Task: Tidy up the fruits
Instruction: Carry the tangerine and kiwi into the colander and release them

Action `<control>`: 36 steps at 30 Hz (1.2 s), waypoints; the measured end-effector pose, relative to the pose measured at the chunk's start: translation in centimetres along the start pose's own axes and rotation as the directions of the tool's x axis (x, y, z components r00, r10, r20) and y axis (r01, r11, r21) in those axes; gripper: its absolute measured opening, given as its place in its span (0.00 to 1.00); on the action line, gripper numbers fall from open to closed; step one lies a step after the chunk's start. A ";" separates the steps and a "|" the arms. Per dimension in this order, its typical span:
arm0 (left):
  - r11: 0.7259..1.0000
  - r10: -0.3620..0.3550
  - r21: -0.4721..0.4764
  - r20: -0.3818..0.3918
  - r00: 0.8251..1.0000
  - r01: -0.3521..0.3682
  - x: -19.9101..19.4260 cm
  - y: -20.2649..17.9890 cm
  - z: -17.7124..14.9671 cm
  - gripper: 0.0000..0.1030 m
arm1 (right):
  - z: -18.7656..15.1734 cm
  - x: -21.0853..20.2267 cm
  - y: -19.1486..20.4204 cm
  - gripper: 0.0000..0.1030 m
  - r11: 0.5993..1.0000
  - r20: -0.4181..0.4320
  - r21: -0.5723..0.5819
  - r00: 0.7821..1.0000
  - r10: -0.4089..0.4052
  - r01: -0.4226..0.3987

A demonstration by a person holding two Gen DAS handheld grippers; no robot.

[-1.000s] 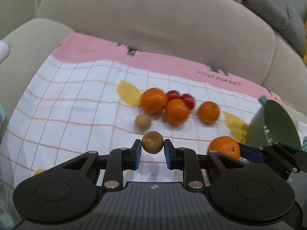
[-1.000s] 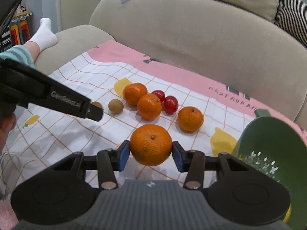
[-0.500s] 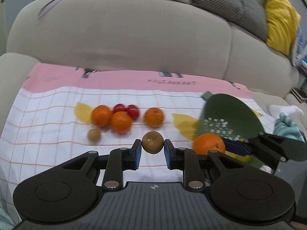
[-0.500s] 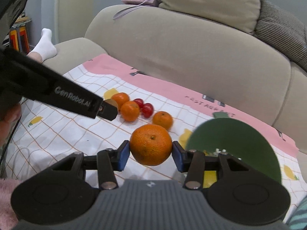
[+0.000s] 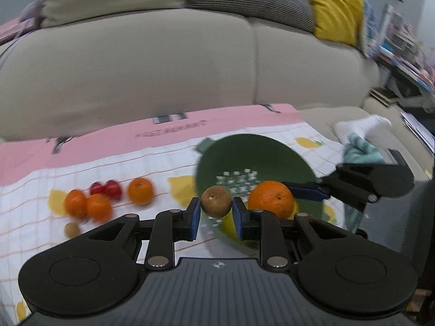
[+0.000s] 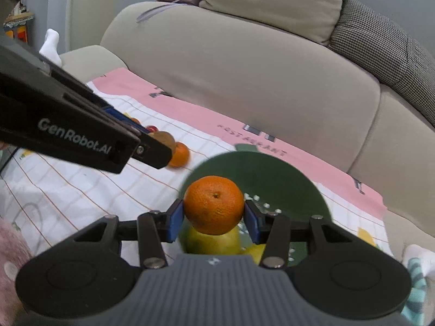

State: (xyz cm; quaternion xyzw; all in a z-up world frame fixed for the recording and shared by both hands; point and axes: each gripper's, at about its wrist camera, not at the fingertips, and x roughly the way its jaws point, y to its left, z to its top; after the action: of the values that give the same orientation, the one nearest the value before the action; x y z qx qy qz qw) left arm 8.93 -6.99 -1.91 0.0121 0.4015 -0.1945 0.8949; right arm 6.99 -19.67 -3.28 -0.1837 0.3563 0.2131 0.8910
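Fruit in both tongs: left tongs (image 5: 216,214) clamp our brown fruit (image 5: 216,201), right tongs (image 6: 214,218) our orange (image 6: 214,208), over the green colander (image 5: 261,160); next we lower and release.

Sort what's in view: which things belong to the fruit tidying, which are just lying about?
Job: brown fruit in left gripper; orange in right gripper; green colander; loose oranges; red fruits.
Lying about: yellow cushion; sock; checked cushion.
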 end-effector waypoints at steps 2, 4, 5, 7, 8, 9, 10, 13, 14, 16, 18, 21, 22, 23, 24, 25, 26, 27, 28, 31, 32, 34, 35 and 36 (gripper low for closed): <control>1.000 -0.014 0.025 -0.017 1.000 0.014 0.7 -1.0 0.3 0.27 | -0.3 0.1 -0.9 0.44 1.000 -0.016 -0.007 1.000 -0.008 0.008; 0.999 -0.026 0.047 -0.035 0.999 0.027 1.2 -1.8 0.6 0.27 | -0.6 0.2 -1.8 0.44 1.000 -0.041 -0.010 0.999 -0.013 0.012; 0.998 -0.029 0.058 -0.044 0.999 0.032 1.6 -2.1 0.7 0.27 | -0.8 0.3 -2.3 0.44 1.000 -0.056 -0.010 0.998 -0.013 0.012; 0.996 -0.033 0.082 -0.068 0.997 0.039 2.3 -2.8 1.0 0.27 | -1.0 0.7 -3.1 0.44 1.000 -0.083 -0.019 0.996 -0.014 0.012; 0.995 -0.031 0.096 -0.081 0.996 0.039 2.7 -3.1 1.2 0.27 | -1.1 0.8 -3.4 0.44 0.999 -0.095 -0.029 0.995 -0.018 0.015; 0.994 -0.029 0.106 -0.093 0.995 0.039 3.0 -3.2 1.3 0.27 | -1.2 1.0 -3.6 0.44 0.999 -0.106 -0.042 0.994 -0.023 0.019; 0.993 -0.027 0.115 -0.109 0.994 0.040 3.5 -3.4 1.5 0.27 | -1.3 1.2 -3.9 0.44 0.998 -0.116 -0.055 0.993 -0.028 0.022; 0.993 -0.026 0.113 -0.147 0.989 0.042 4.7 -3.5 1.9 0.27 | -1.4 2.0 -4.6 0.44 0.996 -0.146 -0.088 0.989 -0.029 0.016; 0.993 -0.028 0.113 -0.155 0.988 0.045 5.1 -3.5 2.1 0.27 | -1.4 2.4 -4.8 0.44 0.994 -0.159 -0.105 0.987 -0.032 0.016; 0.992 -0.032 0.116 -0.165 0.986 0.051 5.8 -3.5 2.3 0.27 | -1.3 3.0 -5.0 0.44 0.990 -0.178 -0.137 0.983 -0.044 0.020; 0.991 -0.035 0.122 -0.178 0.983 0.057 6.6 -3.5 2.5 0.27 | -1.4 3.7 -5.2 0.44 0.987 -0.197 -0.162 0.979 -0.051 0.019; 0.991 -0.033 0.123 -0.196 0.980 0.058 7.6 -3.3 2.8 0.27 | -1.3 4.7 -6.0 0.44 0.986 -0.219 -0.168 0.974 -0.053 0.016; 0.991 -0.034 0.120 -0.202 0.979 0.059 8.0 -3.1 2.8 0.27 | -1.2 5.0 -6.2 0.44 0.985 -0.224 -0.170 0.973 -0.056 0.018; 0.991 -0.038 0.116 -0.208 0.977 0.063 8.3 -3.0 2.9 0.27 | -1.2 5.3 -6.5 0.44 0.985 -0.230 -0.174 0.971 -0.060 0.020; 0.991 -0.043 0.111 -0.214 0.976 0.068 8.6 -2.8 3.0 0.27 | -1.2 5.6 -6.5 0.44 0.984 -0.234 -0.178 0.970 -0.063 0.021; 0.992 -0.047 0.108 -0.220 0.974 0.072 8.8 -2.7 3.0 0.27 | -1.1 5.9 -6.7 0.44 0.983 -0.240 -0.182 0.969 -0.065 0.021; 0.991 -0.050 0.106 -0.226 0.973 0.076 9.2 -2.6 3.1 0.27 | -1.1 6.2 -6.9 0.44 0.983 -0.248 -0.185 0.967 -0.066 0.020; 0.991 -0.052 0.106 -0.232 0.971 0.078 9.5 -2.6 3.1 0.27 | -1.1 6.5 -7.2 0.44 0.982 -0.254 -0.185 0.965 -0.067 0.019; 0.991 -0.054 0.106 -0.237 0.970 0.081 9.8 -2.5 3.1 0.27 | -1.1 6.8 -7.4 0.44 0.983 -0.256 -0.182 0.965 -0.064 0.017; 0.991 -0.055 0.105 -0.252 0.966 0.084 10.8 -2.4 3.2 0.27 | -0.9 7.3 -7.8 0.44 0.984 -0.267 -0.179 0.962 -0.060 0.012; 0.991 -0.055 0.103 -0.255 0.965 0.084 11.0 -2.3 3.2 0.27 | -0.9 7.6 -7.9 0.44 0.983 -0.270 -0.181 0.961 -0.060 0.011; 0.992 -0.054 0.100 -0.263 0.963 0.083 11.6 -2.2 3.3 0.27 | -0.8 8.1 -8.0 0.44 0.983 -0.277 -0.182 0.959 -0.056 0.005; 0.992 -0.055 0.099 -0.266 0.962 0.083 11.8 -2.1 3.3 0.27 | -0.8 8.3 -8.1 0.44 0.984 -0.281 -0.180 0.958 -0.051 0.000; 0.992 -0.054 0.098 -0.269 0.961 0.084 12.0 -2.0 3.3 0.27 | -0.7 8.6 -8.2 0.44 0.984 -0.285 -0.179 0.957 -0.047 -0.005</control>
State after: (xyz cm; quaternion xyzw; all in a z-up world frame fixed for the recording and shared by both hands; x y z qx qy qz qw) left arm 17.84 -13.53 -8.10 0.0727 0.5072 -0.2437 0.8235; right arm 16.46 -24.81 -8.48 -0.2952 0.4597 0.2053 0.8120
